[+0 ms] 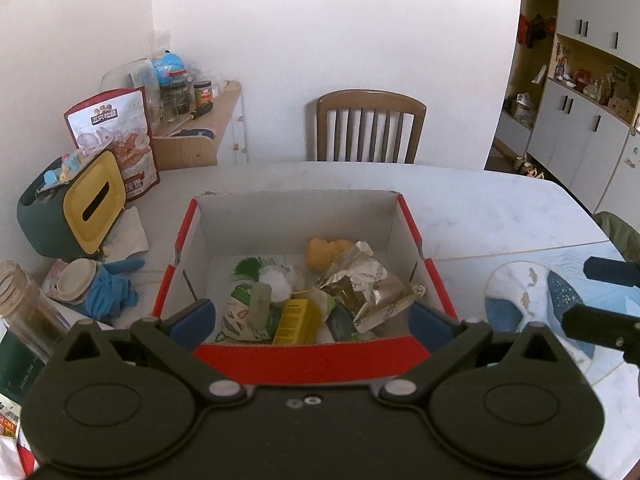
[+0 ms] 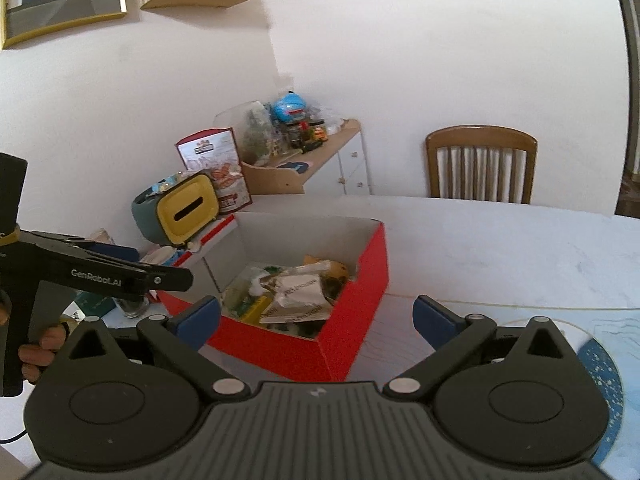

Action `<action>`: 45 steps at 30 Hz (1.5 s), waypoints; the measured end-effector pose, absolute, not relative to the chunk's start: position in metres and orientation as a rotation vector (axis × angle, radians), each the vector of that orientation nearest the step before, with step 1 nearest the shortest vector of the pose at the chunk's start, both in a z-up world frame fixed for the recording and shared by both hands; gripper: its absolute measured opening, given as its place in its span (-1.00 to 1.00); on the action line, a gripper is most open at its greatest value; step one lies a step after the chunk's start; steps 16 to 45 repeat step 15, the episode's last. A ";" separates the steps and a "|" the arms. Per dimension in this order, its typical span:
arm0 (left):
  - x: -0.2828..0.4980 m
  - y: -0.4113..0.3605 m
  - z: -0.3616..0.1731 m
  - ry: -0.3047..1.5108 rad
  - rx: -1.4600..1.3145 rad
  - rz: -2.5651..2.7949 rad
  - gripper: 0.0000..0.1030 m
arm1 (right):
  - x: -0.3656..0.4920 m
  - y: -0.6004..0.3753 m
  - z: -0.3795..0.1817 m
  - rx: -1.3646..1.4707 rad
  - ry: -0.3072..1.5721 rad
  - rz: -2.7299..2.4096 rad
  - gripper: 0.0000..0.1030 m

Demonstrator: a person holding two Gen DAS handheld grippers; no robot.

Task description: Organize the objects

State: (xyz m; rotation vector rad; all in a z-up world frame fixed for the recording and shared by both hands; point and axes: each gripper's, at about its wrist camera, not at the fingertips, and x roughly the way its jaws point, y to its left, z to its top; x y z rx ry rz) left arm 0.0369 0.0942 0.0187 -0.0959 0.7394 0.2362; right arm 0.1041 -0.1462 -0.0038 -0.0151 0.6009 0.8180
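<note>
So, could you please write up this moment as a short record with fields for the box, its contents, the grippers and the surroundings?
container: red box, white inside, open top, on the white table
contents: silver foil packet, yellow carton, orange-yellow item, green-and-white wrappers
left gripper: open, empty, at the box's near rim
right gripper: open, empty, to the right of the box
left of box: yellow-faced tissue box, blue cloth
background: wooden chair

white walls, a wooden chair (image 1: pixel 370 126) behind the pale table (image 1: pixel 480 208), cupboards (image 1: pixel 580 80) at right.
</note>
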 end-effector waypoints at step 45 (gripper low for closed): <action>0.046 0.083 0.013 0.772 -0.122 0.226 0.99 | 0.134 -0.230 -0.050 -0.021 0.657 0.479 1.00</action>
